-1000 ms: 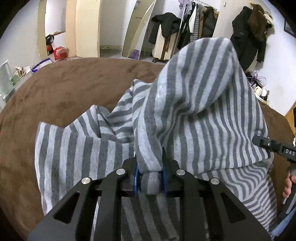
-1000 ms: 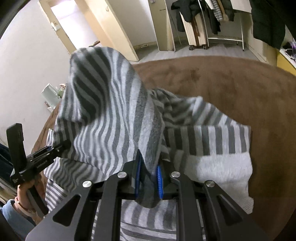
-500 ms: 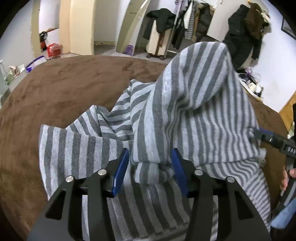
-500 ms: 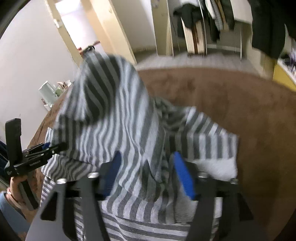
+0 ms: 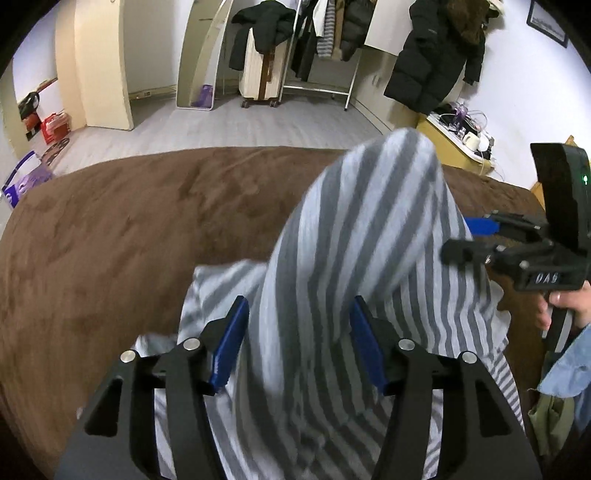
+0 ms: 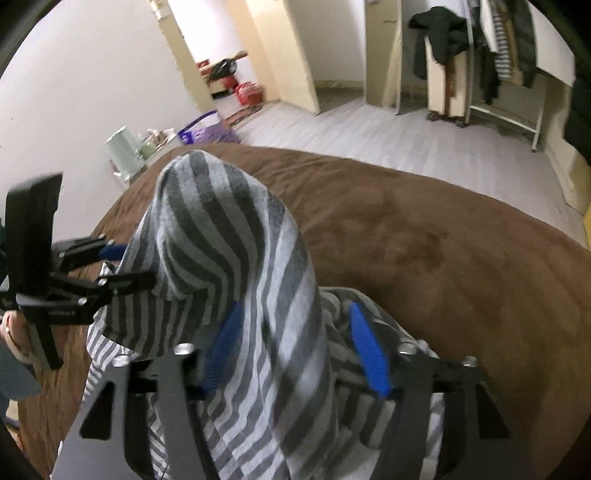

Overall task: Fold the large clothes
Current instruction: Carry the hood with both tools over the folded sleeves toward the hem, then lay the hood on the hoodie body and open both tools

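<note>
Left gripper (image 5: pixel 299 339) angled down (spread), striped garment (image 5: pixel 362 258) between

A brown blanket (image 5: pixel 129 229) covers the bed. Beyond it, at twelve o'clock, a cream suitcase (image 5: pixel 258 79) draped with a black jacket (image 5: pixel 264 27) stands beside a clothes rack (image 5: pixel 321 48). At two o'clock hangs a dark parka (image 5: pixel 439 55).

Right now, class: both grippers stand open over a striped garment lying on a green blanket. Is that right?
Not quite. The blanket is brown, not green, as the left wrist view shows. The rest holds: both the left gripper and the right gripper stand open over the striped garment.
</note>
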The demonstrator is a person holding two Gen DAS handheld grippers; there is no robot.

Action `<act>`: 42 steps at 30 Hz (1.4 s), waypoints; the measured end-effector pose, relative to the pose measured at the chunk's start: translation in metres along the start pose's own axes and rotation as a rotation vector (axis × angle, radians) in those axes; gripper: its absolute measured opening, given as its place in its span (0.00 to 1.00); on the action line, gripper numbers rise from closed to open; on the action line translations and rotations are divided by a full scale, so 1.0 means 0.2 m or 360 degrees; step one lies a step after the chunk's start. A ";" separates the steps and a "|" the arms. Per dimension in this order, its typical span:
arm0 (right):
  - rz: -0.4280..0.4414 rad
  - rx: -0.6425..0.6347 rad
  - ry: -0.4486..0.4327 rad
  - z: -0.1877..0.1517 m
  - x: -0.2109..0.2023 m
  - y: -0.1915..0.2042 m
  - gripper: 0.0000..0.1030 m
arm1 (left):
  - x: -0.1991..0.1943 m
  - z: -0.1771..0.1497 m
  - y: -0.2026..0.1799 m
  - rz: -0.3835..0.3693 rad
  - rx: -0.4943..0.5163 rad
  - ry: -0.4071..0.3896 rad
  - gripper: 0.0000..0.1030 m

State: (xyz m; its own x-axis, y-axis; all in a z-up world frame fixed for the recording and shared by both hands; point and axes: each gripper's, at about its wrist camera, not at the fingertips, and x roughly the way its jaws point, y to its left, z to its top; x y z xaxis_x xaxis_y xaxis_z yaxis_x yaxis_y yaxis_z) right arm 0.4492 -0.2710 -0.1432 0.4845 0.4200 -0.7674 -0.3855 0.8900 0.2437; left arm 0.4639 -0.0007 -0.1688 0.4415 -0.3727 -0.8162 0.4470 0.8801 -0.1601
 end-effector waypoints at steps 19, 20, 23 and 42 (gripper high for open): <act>-0.0163 -0.0194 0.0000 0.27 0.04 0.11 0.07 | 0.11 0.32 0.10 0.0058 0.0079 -0.0003 0.09; -0.0191 -0.0214 -0.0017 0.30 0.05 0.12 0.07 | 0.10 0.36 0.10 0.0091 0.0111 -0.0029 0.09; -0.0231 -0.0228 -0.0078 0.39 0.06 0.10 0.07 | 0.07 0.44 0.13 0.0134 0.0114 -0.0123 0.09; 0.0049 -0.0030 -0.0192 0.07 -0.20 0.19 0.08 | -0.26 -0.04 -0.01 0.0154 0.0028 -0.0415 0.10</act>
State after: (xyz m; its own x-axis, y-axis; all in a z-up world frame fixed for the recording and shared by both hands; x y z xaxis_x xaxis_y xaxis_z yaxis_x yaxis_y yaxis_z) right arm 0.4250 -0.2513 -0.0951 0.5628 0.4662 -0.6826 -0.4155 0.8734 0.2539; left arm 0.4344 0.0194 -0.1312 0.6670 -0.3520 -0.6567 0.4055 0.9109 -0.0765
